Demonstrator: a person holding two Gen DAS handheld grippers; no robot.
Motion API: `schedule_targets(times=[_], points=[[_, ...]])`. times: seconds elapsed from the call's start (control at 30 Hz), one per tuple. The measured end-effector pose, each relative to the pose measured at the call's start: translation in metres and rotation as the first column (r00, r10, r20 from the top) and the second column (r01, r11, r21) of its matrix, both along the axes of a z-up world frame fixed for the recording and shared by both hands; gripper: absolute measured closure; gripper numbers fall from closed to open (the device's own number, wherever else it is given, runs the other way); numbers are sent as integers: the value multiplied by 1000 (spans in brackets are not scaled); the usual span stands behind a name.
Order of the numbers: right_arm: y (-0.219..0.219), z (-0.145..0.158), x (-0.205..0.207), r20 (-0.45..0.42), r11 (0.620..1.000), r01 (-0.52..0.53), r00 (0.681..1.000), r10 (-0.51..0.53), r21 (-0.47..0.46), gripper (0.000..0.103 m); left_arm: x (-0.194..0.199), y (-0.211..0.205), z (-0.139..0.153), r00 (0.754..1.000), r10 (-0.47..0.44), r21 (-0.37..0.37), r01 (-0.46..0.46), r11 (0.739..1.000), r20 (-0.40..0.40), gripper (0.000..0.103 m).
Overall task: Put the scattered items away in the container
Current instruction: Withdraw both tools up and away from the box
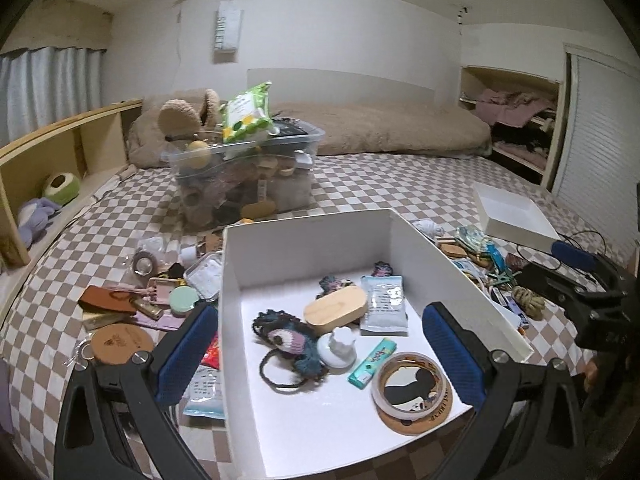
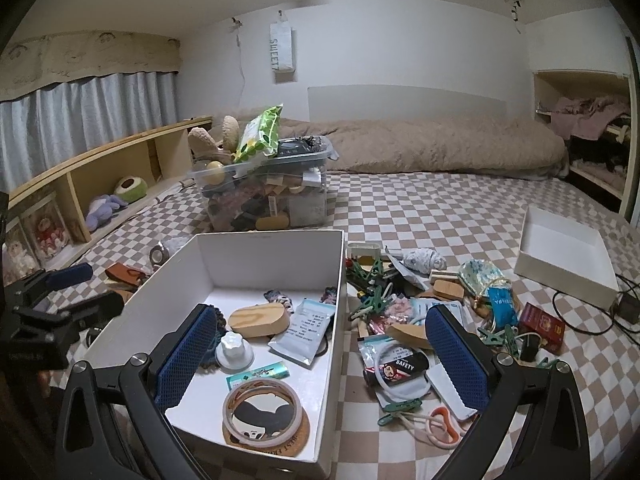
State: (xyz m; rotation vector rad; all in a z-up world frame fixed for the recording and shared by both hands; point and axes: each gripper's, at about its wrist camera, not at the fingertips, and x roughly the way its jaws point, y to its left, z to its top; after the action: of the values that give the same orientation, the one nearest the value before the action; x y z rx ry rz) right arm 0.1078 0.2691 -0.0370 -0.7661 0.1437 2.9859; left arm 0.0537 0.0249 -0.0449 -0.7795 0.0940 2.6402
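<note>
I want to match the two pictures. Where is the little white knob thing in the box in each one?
Left wrist view: the white knob sits on the floor of the white box, just below the wooden oval block.
Right wrist view: the white knob sits left of centre in the box, by the left blue finger pad.
Shared landmark: the tape roll, nearest the camera in both.

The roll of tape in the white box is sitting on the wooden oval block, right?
Not quite. The roll of tape is in the white box, but it sits on a round cork coaster, not the wooden oval block, which lies apart, farther back. The left wrist view shows this.
</note>
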Motion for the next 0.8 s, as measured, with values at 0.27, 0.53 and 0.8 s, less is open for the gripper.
schedule_targets(times=[0.27, 0.53, 0.8], points=[[-8, 0, 0, -1, 999, -13, 1000, 13, 31, 0, -2, -10, 2, 999, 46, -21, -46, 999, -22, 0], [-11, -2, -2, 5, 999, -15, 1000, 15, 47, 0, -1, -13, 4, 996, 73, -43, -76, 996, -47, 0], [-13, -4, -3, 13, 998, -11, 1000, 10, 63, 0, -1, -13, 4, 996, 74, -47, -76, 996, -46, 0]])
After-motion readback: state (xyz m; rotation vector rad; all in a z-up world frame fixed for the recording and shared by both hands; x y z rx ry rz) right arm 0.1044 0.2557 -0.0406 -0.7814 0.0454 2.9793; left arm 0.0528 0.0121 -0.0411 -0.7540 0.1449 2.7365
